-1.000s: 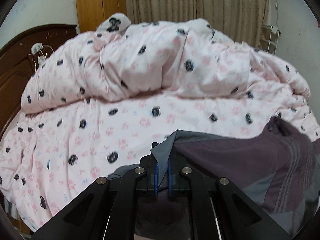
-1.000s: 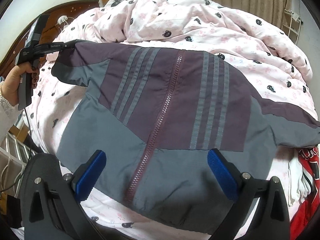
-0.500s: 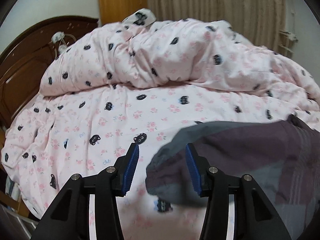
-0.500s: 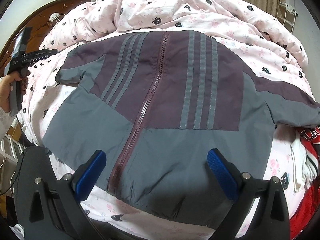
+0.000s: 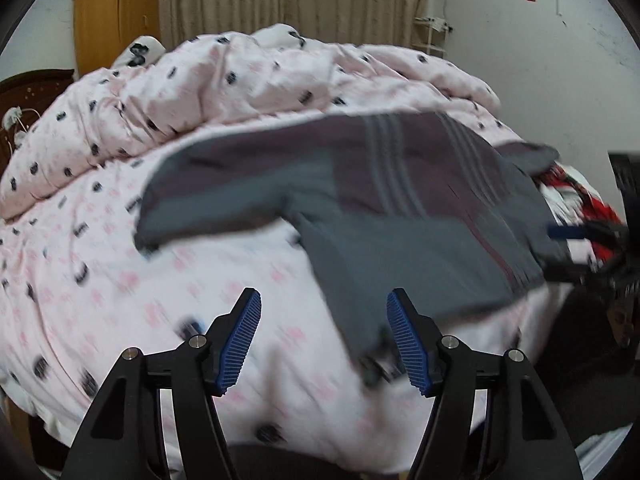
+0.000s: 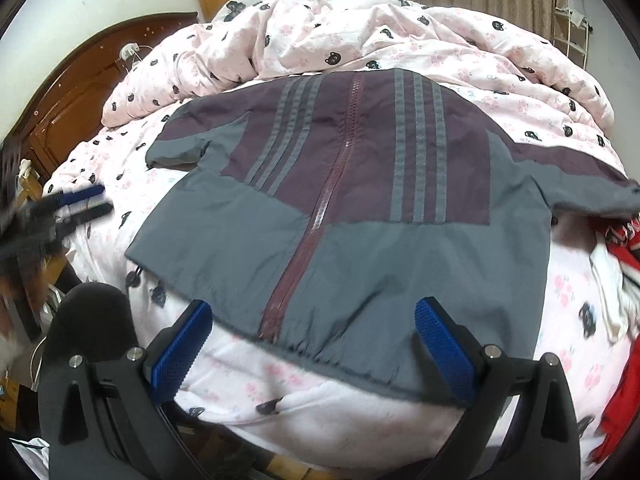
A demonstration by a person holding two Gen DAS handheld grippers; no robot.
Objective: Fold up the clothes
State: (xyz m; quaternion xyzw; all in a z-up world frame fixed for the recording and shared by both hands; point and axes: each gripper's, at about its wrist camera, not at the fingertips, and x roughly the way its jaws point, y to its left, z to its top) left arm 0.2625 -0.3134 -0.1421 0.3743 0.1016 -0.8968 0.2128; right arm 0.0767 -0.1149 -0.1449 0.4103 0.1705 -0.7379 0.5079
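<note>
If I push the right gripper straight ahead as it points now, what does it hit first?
Most likely the jacket: its gathered bottom hem lies just ahead of the open right gripper, spread flat on the pink duvet. Exact depth is unclear.

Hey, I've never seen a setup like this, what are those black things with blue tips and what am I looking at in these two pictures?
Those are handheld tongs, one in each of a person's hands; no robot is involved. Each carries a small wide-angle camera looking forward along its two fingers, so each picture is taken from one tool. In the left camera's view, the left tongs stand open and hold nothing. In the right camera's view, the right tongs are open too, just in front of the hem of a grey and maroon jacket. The jacket lies spread flat, zipper up, on a bed with a pink duvet printed with small dark faces. A red and white garment lies to the right. The task is folding clothes.
</note>
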